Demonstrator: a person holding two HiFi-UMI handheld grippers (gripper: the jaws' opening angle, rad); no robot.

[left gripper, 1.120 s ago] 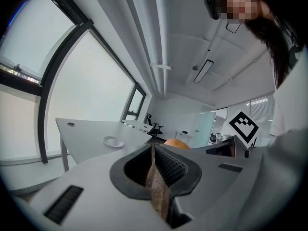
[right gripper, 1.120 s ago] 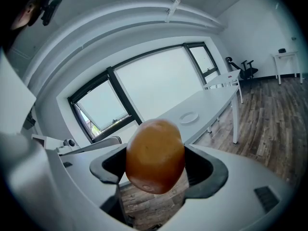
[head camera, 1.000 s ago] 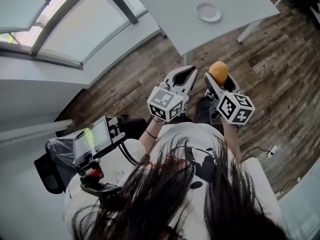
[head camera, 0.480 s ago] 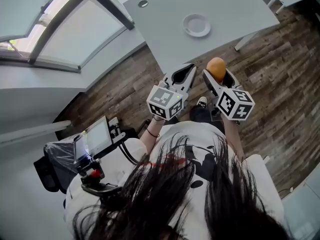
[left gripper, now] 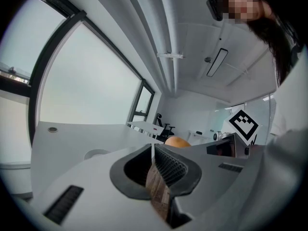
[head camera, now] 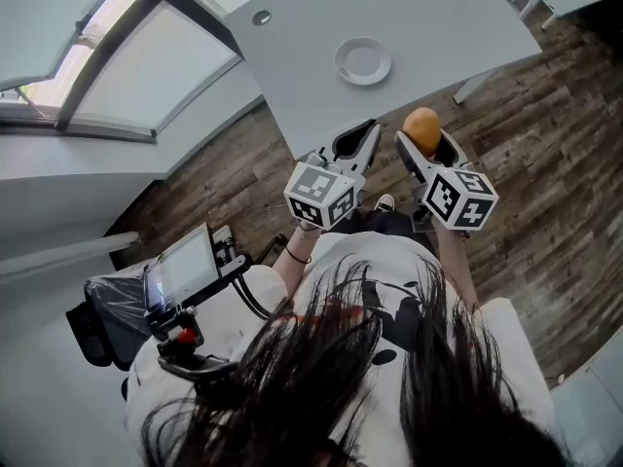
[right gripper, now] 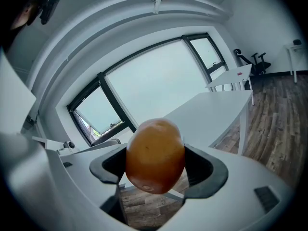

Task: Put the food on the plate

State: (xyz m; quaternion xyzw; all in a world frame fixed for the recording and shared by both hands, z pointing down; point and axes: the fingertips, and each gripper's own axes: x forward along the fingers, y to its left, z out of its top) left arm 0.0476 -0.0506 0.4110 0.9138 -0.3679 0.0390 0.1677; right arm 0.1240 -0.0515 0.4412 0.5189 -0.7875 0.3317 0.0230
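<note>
– Right claw (right gripper: 155, 170) is clamped across the food (right gripper: 155, 155), up in the air, short of the desk (head camera: 458, 8). Left claw (left gripper: 153, 150) is closed, empty.
– Handling?
– Looks round, smooth-skinned, orange-brown, firm, light; it could roll. You grip its widest part, good. Set it low on the round white plate (head camera: 363, 60).
</note>
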